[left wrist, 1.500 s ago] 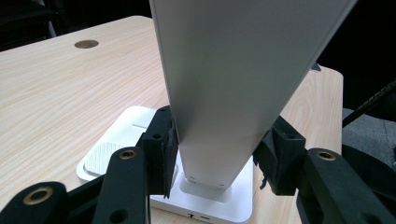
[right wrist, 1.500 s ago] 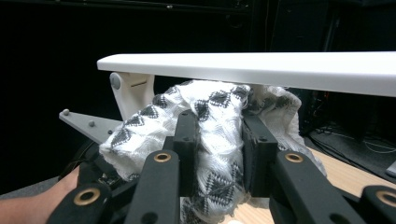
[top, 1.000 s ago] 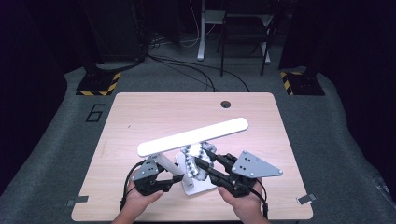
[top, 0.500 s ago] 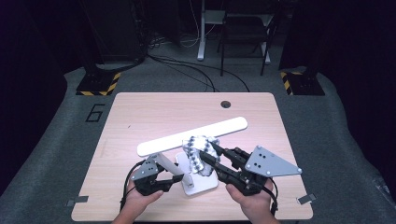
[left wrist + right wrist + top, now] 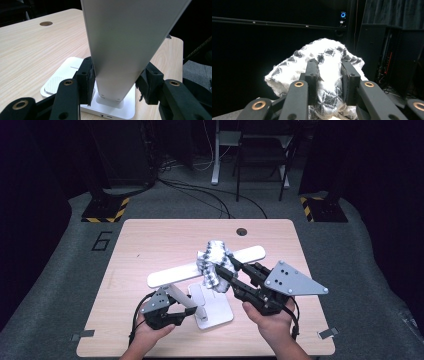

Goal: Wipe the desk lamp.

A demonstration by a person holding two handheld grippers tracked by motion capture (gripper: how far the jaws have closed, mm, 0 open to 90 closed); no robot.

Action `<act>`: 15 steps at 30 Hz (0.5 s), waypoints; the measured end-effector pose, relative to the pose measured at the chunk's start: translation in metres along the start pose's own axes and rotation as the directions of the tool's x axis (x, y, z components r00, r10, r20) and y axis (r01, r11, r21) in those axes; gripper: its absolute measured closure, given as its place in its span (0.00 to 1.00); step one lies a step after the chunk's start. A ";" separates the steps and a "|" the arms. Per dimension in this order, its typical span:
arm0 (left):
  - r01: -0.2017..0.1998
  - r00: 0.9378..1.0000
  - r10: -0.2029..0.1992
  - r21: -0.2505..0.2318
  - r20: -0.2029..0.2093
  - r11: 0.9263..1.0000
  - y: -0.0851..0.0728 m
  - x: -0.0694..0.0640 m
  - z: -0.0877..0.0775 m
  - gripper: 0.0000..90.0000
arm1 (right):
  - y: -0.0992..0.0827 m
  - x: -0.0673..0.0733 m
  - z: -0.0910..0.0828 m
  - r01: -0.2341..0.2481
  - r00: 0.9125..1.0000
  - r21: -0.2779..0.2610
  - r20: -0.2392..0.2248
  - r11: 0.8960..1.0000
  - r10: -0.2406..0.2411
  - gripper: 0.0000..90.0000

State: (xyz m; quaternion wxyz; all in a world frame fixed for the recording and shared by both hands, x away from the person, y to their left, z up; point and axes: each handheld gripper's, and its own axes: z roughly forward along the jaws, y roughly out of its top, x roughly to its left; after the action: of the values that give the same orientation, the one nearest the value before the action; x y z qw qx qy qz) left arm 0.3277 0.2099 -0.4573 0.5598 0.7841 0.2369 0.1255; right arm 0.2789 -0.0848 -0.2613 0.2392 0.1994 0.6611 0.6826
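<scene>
lamp [image 5: 205,272], white, stood on the wooden table [image 5: 150,240] in the lower middle of the high view: flat square base [image 5: 216,309] near the bottom edge, slanted stem, long light bar stretching from centre left to centre right. left gripper [image 5: 175,312] sat at the lower left of that view, held in the left hand [image 5: 150,335], jaws clamped on the lamp's stem just above the base. seen in the left gripper view as a broad white stem [image 5: 120,50] rising up the middle of the frame, black pads pressed on either flank, base [image 5: 65,75] below and behind them. right gripper [image 5: 225,270] came in from the lower right of the high view, held in the right hand [image 5: 272,320], grey three-cornered plate on top, jaws pointing up and left toward the centre. closed on a bunched cloth [image 5: 215,262], white with a grey diamond pattern, held up over the middle of the light bar, clear of the table. cloth [image 5: 324,65] sat at the centre of the right gripper view, pinched between the two black jaws, dark room behind. contact between cloth and bar: could not be told.
</scene>
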 end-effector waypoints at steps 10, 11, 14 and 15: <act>0.000 1.000 0.000 0.002 -0.001 1.000 0.000 0.000 0.000 0.59 | 0.006 -0.003 0.009 0.015 1.000 0.025 0.024 1.000 -0.016 0.79; 0.000 1.000 0.000 0.002 -0.001 1.000 0.000 0.000 0.000 0.59 | 0.004 -0.004 0.011 0.021 0.999 0.034 0.027 0.999 -0.022 0.79; 0.000 1.000 0.000 0.001 -0.001 1.000 0.000 0.000 0.000 0.59 | -0.006 -0.006 0.020 0.013 0.999 0.055 0.028 0.998 -0.015 0.79; -0.001 1.000 0.001 0.001 -0.001 1.000 0.000 0.000 0.000 0.59 | -0.008 -0.007 0.021 0.012 0.999 0.063 0.029 0.998 -0.014 0.79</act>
State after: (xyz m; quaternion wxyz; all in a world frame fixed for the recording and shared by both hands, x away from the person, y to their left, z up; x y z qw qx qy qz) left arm 0.3276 0.2097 -0.4572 0.5591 0.7845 0.2370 0.1257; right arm 0.2972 -0.0715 -0.2675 0.2471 0.2125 0.6799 0.6569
